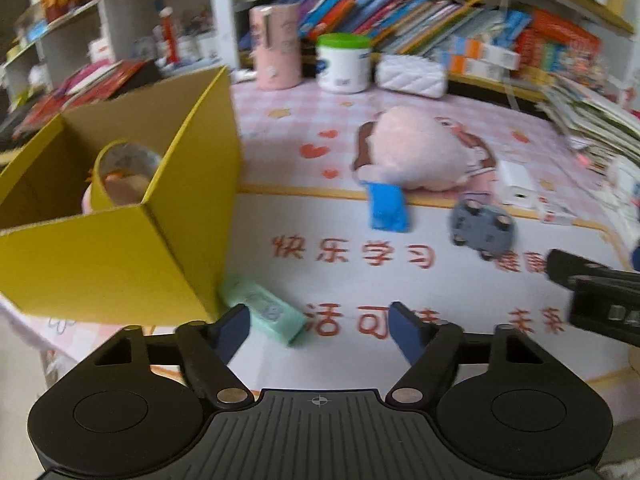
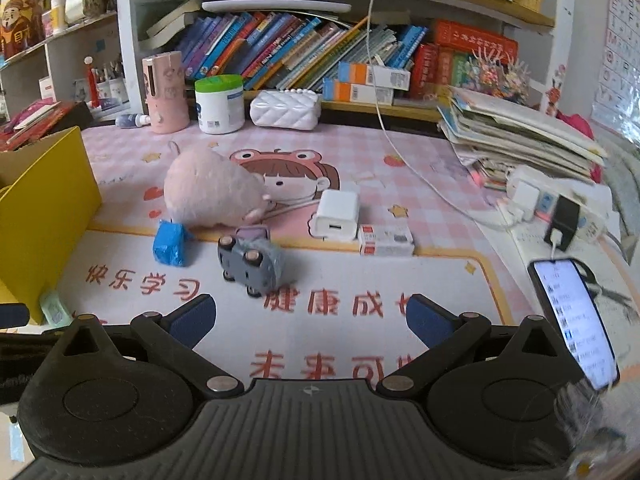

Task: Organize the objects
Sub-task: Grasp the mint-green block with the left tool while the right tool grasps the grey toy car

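Pink checked matting with red characters covers the desk under both claws. Low in its frame, the left gripper gapes wide and empty, a mint green packet just beside its left finger and the yellow box (a tape roll inside) at left. The right gripper is likewise spread, holding nothing; beyond it, mid-frame, lie an overturned grey toy car, a blue packet and a pink plush.

Child's study desk: bookshelf, cartoon mat
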`<state>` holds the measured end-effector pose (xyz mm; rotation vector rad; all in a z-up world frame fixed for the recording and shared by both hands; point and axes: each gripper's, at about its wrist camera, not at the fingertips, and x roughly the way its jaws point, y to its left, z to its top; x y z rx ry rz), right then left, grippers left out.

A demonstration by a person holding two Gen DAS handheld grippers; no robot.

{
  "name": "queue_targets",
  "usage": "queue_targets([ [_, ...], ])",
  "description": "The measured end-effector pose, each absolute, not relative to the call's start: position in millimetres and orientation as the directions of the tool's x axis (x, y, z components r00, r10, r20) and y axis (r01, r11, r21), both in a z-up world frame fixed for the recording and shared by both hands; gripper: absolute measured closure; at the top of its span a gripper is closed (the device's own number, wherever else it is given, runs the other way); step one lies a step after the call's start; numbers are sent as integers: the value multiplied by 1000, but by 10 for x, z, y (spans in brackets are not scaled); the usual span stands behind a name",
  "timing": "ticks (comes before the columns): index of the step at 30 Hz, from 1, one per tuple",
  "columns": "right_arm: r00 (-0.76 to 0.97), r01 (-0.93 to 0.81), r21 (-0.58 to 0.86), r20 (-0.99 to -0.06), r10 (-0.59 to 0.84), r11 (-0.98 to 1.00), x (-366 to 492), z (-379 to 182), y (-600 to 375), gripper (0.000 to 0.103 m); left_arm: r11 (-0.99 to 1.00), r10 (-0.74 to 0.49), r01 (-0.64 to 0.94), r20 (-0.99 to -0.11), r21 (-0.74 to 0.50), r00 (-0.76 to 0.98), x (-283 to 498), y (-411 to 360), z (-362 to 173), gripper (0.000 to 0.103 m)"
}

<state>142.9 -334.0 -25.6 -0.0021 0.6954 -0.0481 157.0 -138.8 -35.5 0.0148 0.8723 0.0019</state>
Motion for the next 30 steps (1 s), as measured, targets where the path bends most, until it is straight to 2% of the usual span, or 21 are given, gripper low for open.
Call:
queue_targets([
  [1,767,38,-20,-641,-42,999,1461,-252,-3346,1,1000,20,-13,-773,16,635,1594,-1379,-376,40],
  [4,762,15,-18,-647,-23,1000,1545,-259,-3348,1,997,62,-82,-786,14,615,1672,-1343,-436,46],
  [12,755,-99,-44,-654,46,994,1672,-324,-3260,1,963,190,-267,-791,35,582,1831,-1319,-620,47],
  [16,754,-148,-59,-653,74,987,1698,-357,-3241,1,950,209,-313,-787,22,580,1856,-1298,-669,52],
  [17,752,-160,-59,-654,83,985,1712,-371,-3239,1,950,209,-311,-785,22,583,1862,-1304,-668,54],
  [19,746,-178,-54,-658,99,983,1747,-397,-3243,1,958,196,-286,-780,23,594,1865,-1340,-661,69],
  [21,737,-192,-49,-667,111,980,1804,-443,-3241,2,968,176,-251,-780,25,600,1867,-1377,-651,80],
  [26,726,-221,-49,-675,131,974,1976,-540,-3210,2,981,110,-196,-799,-9,591,1797,-1352,-608,80],
  [30,716,-236,-47,-684,141,971,2180,-631,-3169,4,989,2,-117,-796,-86,605,1722,-1328,-527,80],
])
